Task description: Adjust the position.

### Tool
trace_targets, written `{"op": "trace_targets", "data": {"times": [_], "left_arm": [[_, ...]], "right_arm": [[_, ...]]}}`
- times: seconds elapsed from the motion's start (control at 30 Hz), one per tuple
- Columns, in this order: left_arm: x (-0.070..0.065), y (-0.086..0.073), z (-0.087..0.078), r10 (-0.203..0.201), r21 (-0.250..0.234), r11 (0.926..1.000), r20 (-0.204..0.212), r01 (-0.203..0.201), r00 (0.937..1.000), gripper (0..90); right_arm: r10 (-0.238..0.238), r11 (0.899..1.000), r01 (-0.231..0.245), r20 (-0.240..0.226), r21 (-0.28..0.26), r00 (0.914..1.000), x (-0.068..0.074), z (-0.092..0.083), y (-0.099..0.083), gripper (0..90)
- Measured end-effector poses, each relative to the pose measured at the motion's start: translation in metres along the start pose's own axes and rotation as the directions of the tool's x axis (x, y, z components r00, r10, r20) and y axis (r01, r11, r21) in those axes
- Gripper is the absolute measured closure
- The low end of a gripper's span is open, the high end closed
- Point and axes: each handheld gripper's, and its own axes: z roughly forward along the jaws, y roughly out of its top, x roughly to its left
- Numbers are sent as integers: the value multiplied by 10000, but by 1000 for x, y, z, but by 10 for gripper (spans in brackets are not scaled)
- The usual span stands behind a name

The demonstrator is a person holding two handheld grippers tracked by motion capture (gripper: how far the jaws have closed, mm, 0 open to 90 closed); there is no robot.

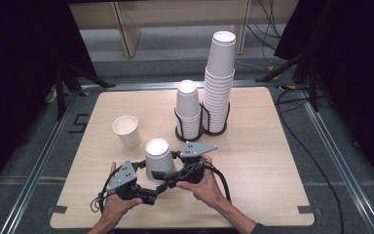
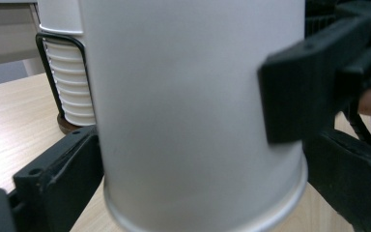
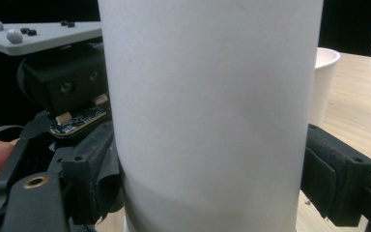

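Note:
A white paper cup [image 1: 158,160] stands upside down near the table's front edge, its rolled rim at the bottom. My left gripper [image 1: 152,182] reaches in from the left; its jaws stand wide on either side of the cup [image 2: 193,111], low by the rim, and do not clamp it. My right gripper [image 1: 172,169] comes from the right and its pads [image 3: 92,180] press against both sides of the cup [image 3: 207,96]. One of the right gripper's fingers [image 2: 305,82] lies against the cup wall in the left gripper view.
An upright single cup [image 1: 126,130] stands left of the grippers. Behind them, two black wire holders carry cup stacks, a short one [image 1: 188,109] and a tall one [image 1: 220,80]. The wooden table [image 1: 258,161] has bare room at the right.

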Motion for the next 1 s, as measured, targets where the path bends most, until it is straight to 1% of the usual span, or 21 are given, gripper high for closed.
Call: {"op": "trace_targets", "data": {"times": [0.03,0.07,0.13,0.17,0.2,0.23,0.27,0.47,0.5,0.53,0.57,0.63,0.67,0.7,0.73,0.77,0.83,0.87,0.9,0.93,1.0], "left_arm": [[0,1,-2,57,140,9999,-30,-57,10000,26],[0,1,-1,35,104,9999,-38,-35,10000,25],[0,1,-1,6,128,9999,-17,-5,10000,24],[0,0,-1,-73,118,9999,27,72,10000,23],[0,-1,1,-140,-136,9998,146,142,9998,26],[0,0,-1,-30,135,9999,50,29,10000,27],[0,0,-1,-33,127,9999,66,32,10000,27],[0,1,-2,21,90,10000,117,-22,9999,44],[0,0,-1,-75,-77,9999,189,77,9998,46],[0,1,-2,-82,2,10000,147,81,9999,50],[0,1,-2,-96,-40,9999,180,97,9998,54],[1,1,-3,-85,-38,10000,211,86,9997,57],[1,1,-3,-96,-32,9999,212,97,9997,58],[1,1,-3,-49,-27,10000,227,50,9997,63],[1,1,-4,-46,-13,10000,251,46,9997,69],[1,1,-4,-28,-10,10000,270,28,9996,78],[2,1,-3,48,-189,9998,364,-42,9993,98],[2,1,-3,132,-209,9997,385,-124,9992,108],[2,3,-5,385,76,9992,294,-387,9988,115],[2,3,-5,419,60,9991,305,-421,9987,122],[2,3,-6,471,30,9989,322,-472,9984,129]], "right_arm": [[123,9999,-123,-116,-28,9999,2,2,-1,184],[-51,10000,51,0,-36,10000,2,3,-1,184],[30,10000,-30,-127,-3,9999,4,5,-2,183],[-93,10000,93,-135,5,9999,4,6,-2,184],[-12,9999,8,-290,-128,9996,5,7,-2,183],[153,9998,-158,-391,-126,9991,7,8,-3,183],[-73,9997,66,-308,-214,9995,7,8,-3,183],[-3,9997,-7,-388,-249,9992,6,8,-3,179],[-66,9998,61,-314,-174,9995,6,8,-2,178],[-59,9997,51,-375,-220,9993,6,8,-2,178],[190,9996,-202,-564,-219,9982,6,8,-3,176],[-2,9996,-11,-434,-298,9991,6,8,-2,176],[259,9993,-272,-511,-249,9984,8,7,-2,175],[262,9993,-275,-515,-239,9983,8,7,-2,173],[-51,9995,37,-435,-321,9990,6,8,-2,170],[83,9995,-98,-502,-304,9987,6,8,-2,166],[-16,9997,5,-425,-243,9991,6,7,-1,151],[279,9994,-290,-583,-167,9979,7,7,-1,143],[313,9994,-322,-593,-144,9978,7,6,0,139],[8,9998,-18,-484,-200,9988,6,6,1,136],[114,9999,-118,-509,-73,9986,7,4,4,135]]}}
